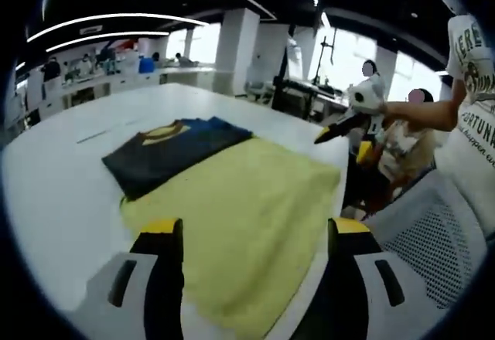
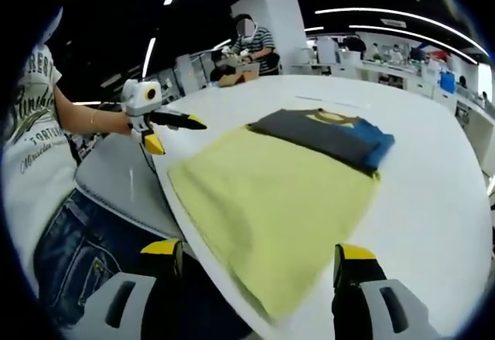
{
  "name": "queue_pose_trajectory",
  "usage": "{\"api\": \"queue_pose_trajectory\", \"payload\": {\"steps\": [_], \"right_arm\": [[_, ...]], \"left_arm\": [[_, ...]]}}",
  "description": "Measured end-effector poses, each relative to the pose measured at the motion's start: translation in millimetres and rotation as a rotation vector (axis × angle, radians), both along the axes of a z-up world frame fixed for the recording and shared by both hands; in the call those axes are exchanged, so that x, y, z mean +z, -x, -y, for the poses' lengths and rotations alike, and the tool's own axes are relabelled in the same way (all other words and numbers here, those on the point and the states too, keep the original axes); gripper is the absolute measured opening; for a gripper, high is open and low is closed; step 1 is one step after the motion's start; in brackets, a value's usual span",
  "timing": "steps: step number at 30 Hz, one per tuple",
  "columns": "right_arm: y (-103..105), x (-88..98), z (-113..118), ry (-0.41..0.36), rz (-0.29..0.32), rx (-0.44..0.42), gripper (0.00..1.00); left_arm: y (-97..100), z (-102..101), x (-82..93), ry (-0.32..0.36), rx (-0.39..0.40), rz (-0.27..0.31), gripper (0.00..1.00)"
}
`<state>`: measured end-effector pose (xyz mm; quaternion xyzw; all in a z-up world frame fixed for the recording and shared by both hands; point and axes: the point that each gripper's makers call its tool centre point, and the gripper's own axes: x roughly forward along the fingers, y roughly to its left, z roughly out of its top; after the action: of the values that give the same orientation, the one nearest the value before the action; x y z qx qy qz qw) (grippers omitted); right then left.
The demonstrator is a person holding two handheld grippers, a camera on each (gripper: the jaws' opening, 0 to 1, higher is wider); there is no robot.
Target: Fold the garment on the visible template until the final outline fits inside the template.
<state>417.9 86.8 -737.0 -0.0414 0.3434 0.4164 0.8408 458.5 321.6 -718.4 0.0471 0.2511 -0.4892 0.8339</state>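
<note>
Currently, my left gripper [image 1: 255, 236] and right gripper [image 2: 259, 259] both stand wide apart, gripping nothing. The folded dark garment [image 1: 174, 153] lies flat across the far end of the yellow template [image 1: 247, 209], its long axis crosswise to the template's.

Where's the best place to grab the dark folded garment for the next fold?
Probably the dark garment's free edge over bare table, away from the yellow template, coming in low along the white table. It lies flat and folded, partly over the template's far end, so only an edge gives the jaws something to pinch. Both grippers are open and apart from it.
</note>
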Motion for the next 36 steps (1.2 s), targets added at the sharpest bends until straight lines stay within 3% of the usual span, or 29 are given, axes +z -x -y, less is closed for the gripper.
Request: {"api": "queue_pose_trajectory", "payload": {"steps": [7, 21, 25, 36], "right_arm": [[9, -6.5, 2, 0.009, -0.017, 0.009, 0.66], [19, -20.1, 12, 0.053, -0.028, 0.009, 0.44], [21, -25.1, 15, 0.078, -0.029, 0.014, 0.36], [24, -38.5, 24, 0.122, -0.044, 0.007, 0.27]], "left_arm": [[24.1, -20, -19.5, -0.083, -0.030, -0.032, 0.61], [39.6, -41, -43.4, -0.202, -0.067, -0.070, 0.41], [45.8, -49, -54.6, -0.263, -0.089, -0.086, 0.34], [52.6, -52, -59.7, -0.330, -0.108, -0.077, 0.22]]}}
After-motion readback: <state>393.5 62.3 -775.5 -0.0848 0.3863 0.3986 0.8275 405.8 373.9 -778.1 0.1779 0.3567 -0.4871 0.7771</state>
